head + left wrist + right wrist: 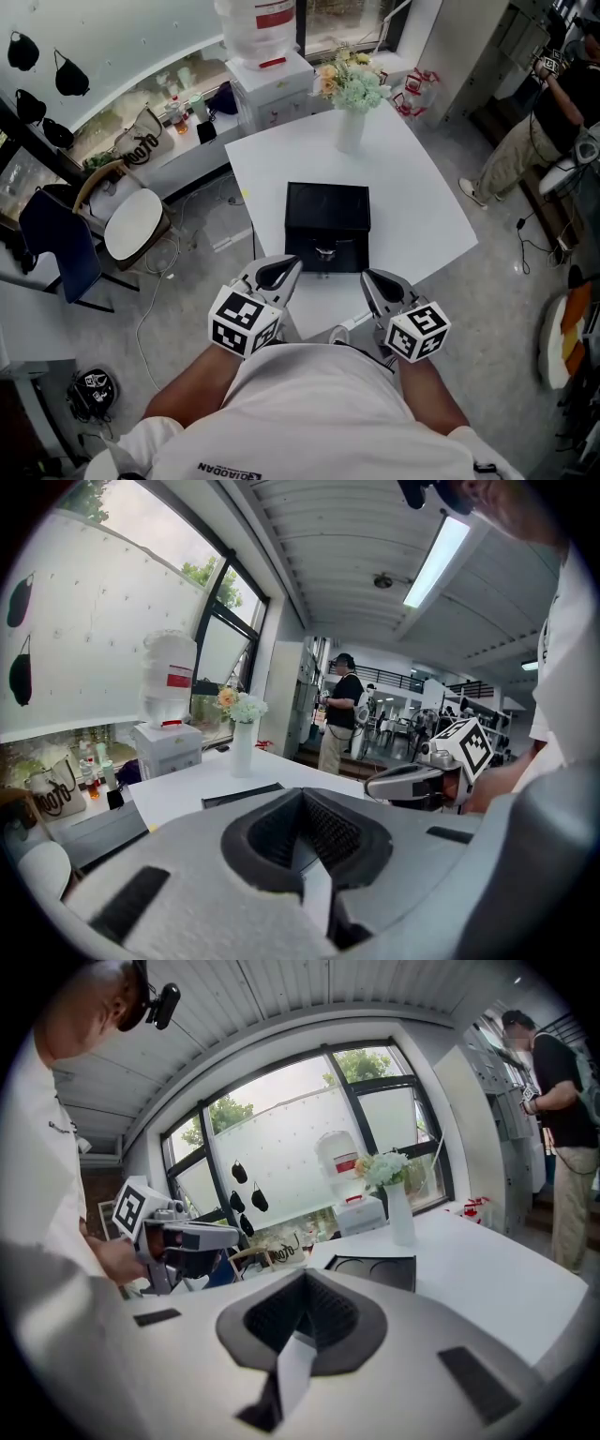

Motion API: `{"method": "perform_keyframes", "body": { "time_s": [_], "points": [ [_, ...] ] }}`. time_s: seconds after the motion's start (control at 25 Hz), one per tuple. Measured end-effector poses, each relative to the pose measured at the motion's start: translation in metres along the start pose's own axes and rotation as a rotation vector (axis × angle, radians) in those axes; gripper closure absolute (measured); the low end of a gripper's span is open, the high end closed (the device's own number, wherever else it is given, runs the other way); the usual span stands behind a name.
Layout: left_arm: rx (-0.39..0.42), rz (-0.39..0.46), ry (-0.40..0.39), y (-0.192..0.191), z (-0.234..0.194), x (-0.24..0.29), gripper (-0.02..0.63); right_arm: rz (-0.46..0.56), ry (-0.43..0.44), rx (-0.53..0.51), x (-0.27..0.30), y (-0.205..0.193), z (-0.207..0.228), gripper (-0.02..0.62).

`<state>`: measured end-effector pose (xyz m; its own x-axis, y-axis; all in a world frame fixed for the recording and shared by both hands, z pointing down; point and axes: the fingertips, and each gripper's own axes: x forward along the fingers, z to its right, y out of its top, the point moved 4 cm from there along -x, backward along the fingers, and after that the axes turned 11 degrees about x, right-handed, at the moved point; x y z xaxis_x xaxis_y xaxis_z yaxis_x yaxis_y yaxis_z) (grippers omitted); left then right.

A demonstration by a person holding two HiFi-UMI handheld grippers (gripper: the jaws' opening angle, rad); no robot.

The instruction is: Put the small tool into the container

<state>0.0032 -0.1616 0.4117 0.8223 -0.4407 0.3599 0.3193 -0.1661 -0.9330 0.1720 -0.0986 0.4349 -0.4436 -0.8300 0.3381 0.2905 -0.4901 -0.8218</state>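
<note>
A black box-shaped container stands in the middle of the white table, with a small metal piece on its front face. I cannot tell whether that piece is the small tool. My left gripper and right gripper hover side by side near the table's front edge, just short of the container. Both are shut with nothing between their jaws. The left gripper view shows its jaws meeting, and the right gripper view shows the same. The container's top lies ahead.
A white vase of flowers stands at the table's far side. Behind it is a water dispenser. A chair and floor cables are at the left. A person stands at the far right.
</note>
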Motion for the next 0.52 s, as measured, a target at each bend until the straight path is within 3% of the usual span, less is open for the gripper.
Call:
{"method": "perform_keyframes", "body": {
  "time_s": [0.52],
  "points": [
    [0.002,-0.004,-0.003,-0.0036,-0.0011,-0.0011,0.597,-0.012,0.003,-0.029,0.0028,-0.0017,-0.0035,0.591]
  ]
}}
